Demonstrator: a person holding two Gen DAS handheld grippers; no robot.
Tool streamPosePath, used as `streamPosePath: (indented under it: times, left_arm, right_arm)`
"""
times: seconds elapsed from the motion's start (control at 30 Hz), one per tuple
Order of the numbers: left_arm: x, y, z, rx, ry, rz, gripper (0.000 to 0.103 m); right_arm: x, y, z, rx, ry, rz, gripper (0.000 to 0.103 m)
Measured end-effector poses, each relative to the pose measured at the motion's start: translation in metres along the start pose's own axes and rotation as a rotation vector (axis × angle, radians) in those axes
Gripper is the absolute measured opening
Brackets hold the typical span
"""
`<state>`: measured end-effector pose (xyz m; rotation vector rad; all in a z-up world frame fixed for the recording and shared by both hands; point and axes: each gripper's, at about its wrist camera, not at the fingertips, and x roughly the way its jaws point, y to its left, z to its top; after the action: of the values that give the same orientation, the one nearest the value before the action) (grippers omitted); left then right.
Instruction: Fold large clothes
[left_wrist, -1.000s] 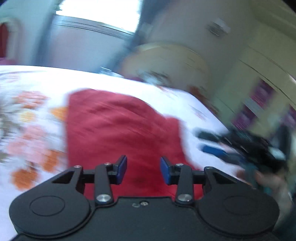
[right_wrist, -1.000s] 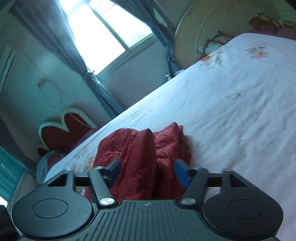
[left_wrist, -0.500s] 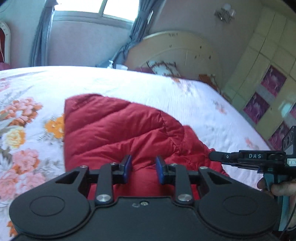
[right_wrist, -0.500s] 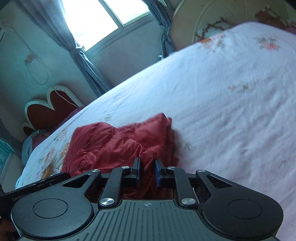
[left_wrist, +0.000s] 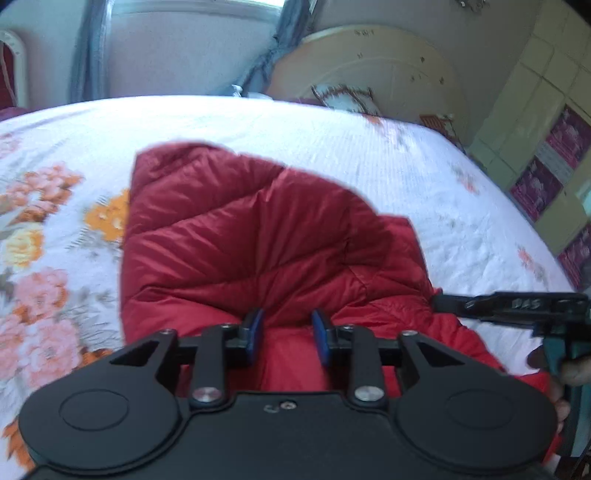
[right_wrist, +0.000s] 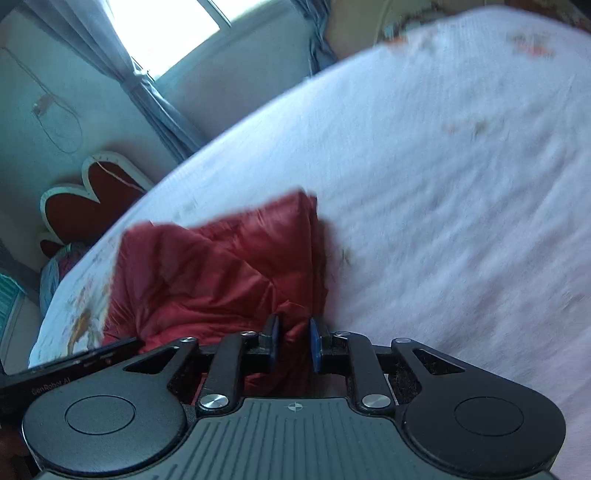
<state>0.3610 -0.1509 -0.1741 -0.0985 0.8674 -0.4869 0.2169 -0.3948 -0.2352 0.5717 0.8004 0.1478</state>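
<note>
A red quilted puffer jacket (left_wrist: 258, 236) lies folded on the bed, also seen in the right wrist view (right_wrist: 207, 273). My left gripper (left_wrist: 286, 339) is shut on the jacket's near edge, with red fabric bunched between its blue pads. My right gripper (right_wrist: 293, 343) is shut on the jacket's right near edge, fabric pinched between its pads. In the left wrist view the right gripper (left_wrist: 517, 306) shows at the right edge. In the right wrist view the left gripper's finger (right_wrist: 74, 358) shows at the lower left.
The bed has a white sheet (left_wrist: 406, 177) with a floral print (left_wrist: 40, 288) at the left. A cream headboard (left_wrist: 373, 74) and a pillow stand behind. Cupboards (left_wrist: 554, 155) line the right wall. A heart-shaped chair back (right_wrist: 88, 199) stands by the window.
Both grippers closed on the jacket's near edge over the last second. They have since moved closer and lower to the jacket; the right gripper's pads sit slightly wider than half a second ago.
</note>
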Motion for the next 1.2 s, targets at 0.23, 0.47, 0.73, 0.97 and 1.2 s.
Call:
streamPosePath:
  times: [0.23, 0.47, 0.73, 0.97, 1.2]
  left_arm:
    - [-0.081, -0.002, -0.034, 0.017, -0.106, -0.012, 0.032]
    - [-0.099, -0.013, -0.082, 0.072, -0.059, -0.073, 0.031]
    - [-0.083, -0.013, -0.085, 0.173, -0.014, -0.089, 0.031]
    - [-0.084, 0.027, -0.023, 0.055, -0.176, -0.063, 0.031]
    - [-0.022, 0.04, 0.037, -0.027, -0.14, 0.006, 0.031]
  right_arm:
    - [-0.085, 0.063, -0.019, -0.276, -0.083, 0.079, 0.016]
    - [-0.078, 0.102, -0.104, -0.523, 0.025, -0.02, 0.016]
    - [-0.034, 0.072, -0.117, -0.383, 0.101, -0.169, 0.016]
    - [-0.065, 0.105, -0.06, -0.404, -0.14, -0.119, 0.016]
    - [0.019, 0.123, 0.005, -0.427, -0.099, -0.096, 0.016]
